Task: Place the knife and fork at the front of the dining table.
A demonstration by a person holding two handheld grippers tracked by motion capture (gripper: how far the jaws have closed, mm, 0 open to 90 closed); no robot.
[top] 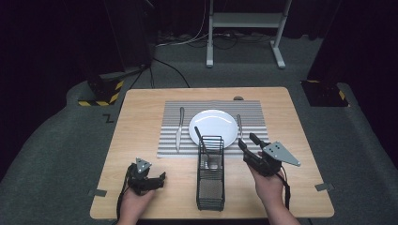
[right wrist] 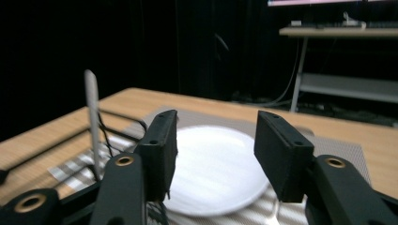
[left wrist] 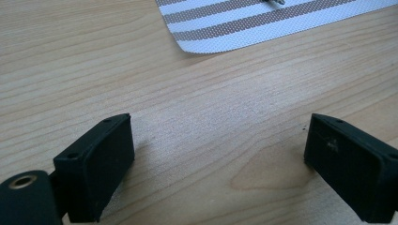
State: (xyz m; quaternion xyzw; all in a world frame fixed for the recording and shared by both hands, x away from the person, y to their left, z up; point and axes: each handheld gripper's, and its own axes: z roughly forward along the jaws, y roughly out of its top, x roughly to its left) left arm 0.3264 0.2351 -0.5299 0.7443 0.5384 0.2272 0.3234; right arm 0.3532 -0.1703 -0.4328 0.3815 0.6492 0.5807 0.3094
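A white plate lies on a striped placemat, with a knife to its left and a fork to its right. A black wire caddy stands in front of the plate, and a utensil handle sticks up from it. My right gripper hangs open above the table, just right of the caddy, with nothing between its jaws. In the right gripper view the gripper faces the plate, with the handle to its left. My left gripper rests open and empty on the wood.
The wooden table has tape marks at its front left and front right edges. A small dark object sits at the far edge. A white desk frame stands on the floor beyond. The placemat corner lies ahead of the left gripper.
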